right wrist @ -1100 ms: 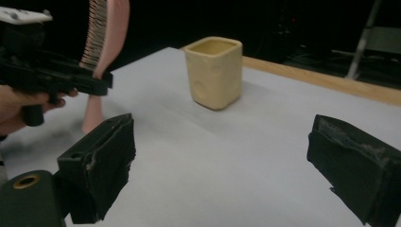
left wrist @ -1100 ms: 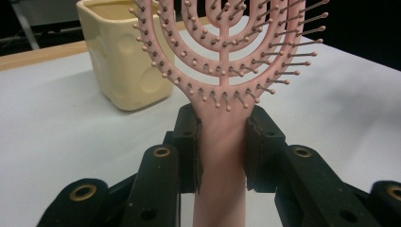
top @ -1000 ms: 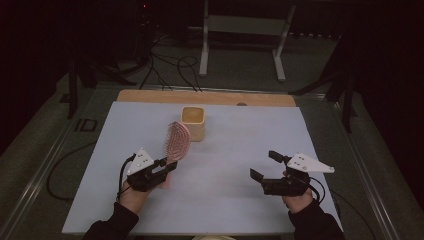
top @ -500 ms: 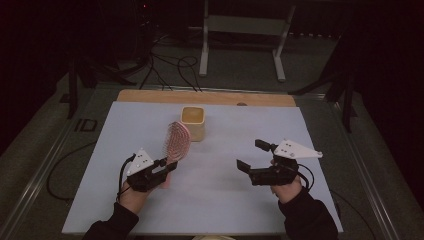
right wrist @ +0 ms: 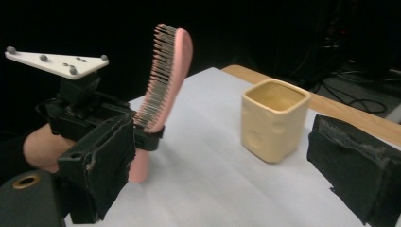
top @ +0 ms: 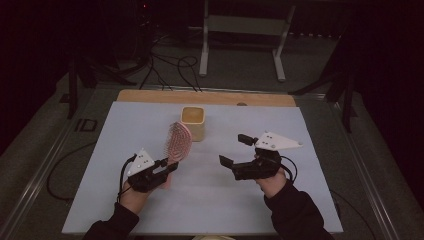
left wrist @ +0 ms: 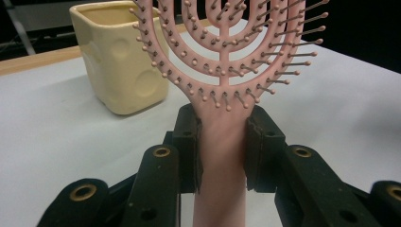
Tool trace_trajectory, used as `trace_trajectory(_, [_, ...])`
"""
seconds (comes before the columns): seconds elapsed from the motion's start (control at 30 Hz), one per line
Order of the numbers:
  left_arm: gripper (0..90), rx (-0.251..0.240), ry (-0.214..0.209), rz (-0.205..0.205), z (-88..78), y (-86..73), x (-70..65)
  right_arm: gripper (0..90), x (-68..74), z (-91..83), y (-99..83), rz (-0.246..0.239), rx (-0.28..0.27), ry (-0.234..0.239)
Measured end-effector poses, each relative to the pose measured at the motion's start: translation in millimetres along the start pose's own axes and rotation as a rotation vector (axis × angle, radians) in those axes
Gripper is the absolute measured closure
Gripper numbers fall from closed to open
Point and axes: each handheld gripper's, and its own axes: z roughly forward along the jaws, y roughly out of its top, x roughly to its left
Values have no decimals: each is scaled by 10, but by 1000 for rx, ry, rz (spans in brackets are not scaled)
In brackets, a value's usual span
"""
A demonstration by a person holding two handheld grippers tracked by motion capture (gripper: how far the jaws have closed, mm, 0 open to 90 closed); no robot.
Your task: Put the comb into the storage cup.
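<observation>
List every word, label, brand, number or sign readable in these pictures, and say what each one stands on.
None: no readable text.
Pink hairbrush: no brand or lettering on the bristle side or handle.
Cream square cup: only round dimples, no print.
Left gripper and right gripper: their grey plates carry small dots, not characters.
White table cover: blank.
Small dark square object on the floor beside the table: too small to tell.

Left tongs and right tongs: black bodies, each topped by a pale grey three-cornered plate with small studs. Jaws are black, faced with worn dark pads; brass-ringed screw holes mark the linkages. Black cables trail behind. Dark sleeves cover both forearms.
</observation>
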Motion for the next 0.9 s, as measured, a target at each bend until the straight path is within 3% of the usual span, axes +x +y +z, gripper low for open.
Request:
trace_trajectory(0.33, [707,-6,-9,5,6,-2,-8,83,96,197,150,-4,-8,34])
trace_trajectory(0.63, [707,-16,-10,12,16,-8,-24,83,194,377,243,-8,16,63])
trace_trajectory(0.9, [707,-15,-20,16,25,-9,-27,83,278,568,299,18,30,97])
